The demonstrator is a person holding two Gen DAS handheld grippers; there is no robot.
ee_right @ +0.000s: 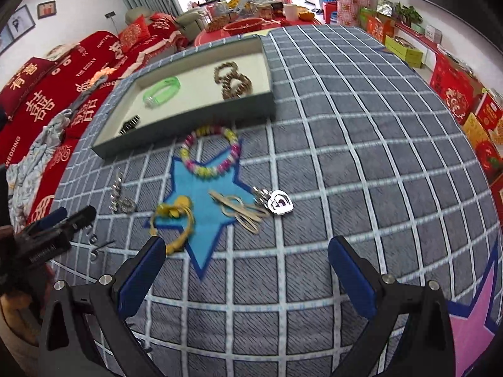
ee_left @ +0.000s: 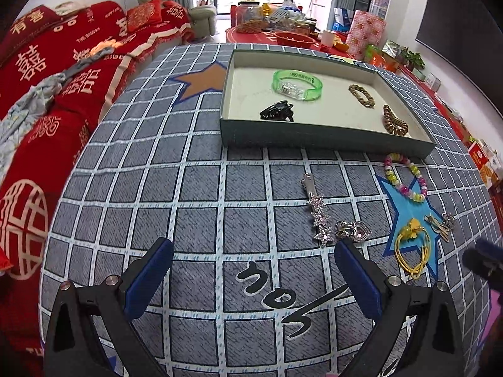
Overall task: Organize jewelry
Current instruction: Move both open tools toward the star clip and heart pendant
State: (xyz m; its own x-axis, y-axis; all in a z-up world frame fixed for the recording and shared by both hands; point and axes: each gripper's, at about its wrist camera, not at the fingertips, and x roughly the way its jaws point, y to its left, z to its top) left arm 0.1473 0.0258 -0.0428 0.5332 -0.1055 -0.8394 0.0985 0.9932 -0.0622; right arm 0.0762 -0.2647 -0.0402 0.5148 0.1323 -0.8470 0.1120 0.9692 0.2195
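A shallow grey-green box (ee_left: pixel 314 133) (ee_right: pixel 188 119) holds a green bracelet (ee_left: pixel 297 85) (ee_right: pixel 162 91), a black claw clip (ee_left: pixel 277 112), a gold chain bracelet (ee_left: pixel 362 95) and a brown coil tie (ee_left: pixel 394 123). On the cloth in front lie a star hair clip (ee_left: pixel 317 212), a heart keyring (ee_left: pixel 353 231), a beaded bracelet (ee_left: pixel 405 177) (ee_right: pixel 210 152), a yellow hair tie (ee_left: pixel 411 245) (ee_right: pixel 173 223), gold clips (ee_left: pixel 438 226) (ee_right: pixel 242 209) and a silver heart charm (ee_right: pixel 279 202). My left gripper (ee_left: pixel 253 275) is open and empty just short of the star clip. My right gripper (ee_right: pixel 246 271) is open and empty near the yellow tie.
The items lie on a grey checked cloth (ee_left: pixel 188 188) with blue (ee_right: pixel 207 194), orange (ee_left: pixel 204 80) and pink (ee_right: pixel 471 330) stars. A red-covered sofa (ee_left: pixel 63 72) runs along the left. A cluttered red table (ee_left: pixel 283 31) stands behind the box. Red boxes (ee_right: pixel 456 94) line the right wall.
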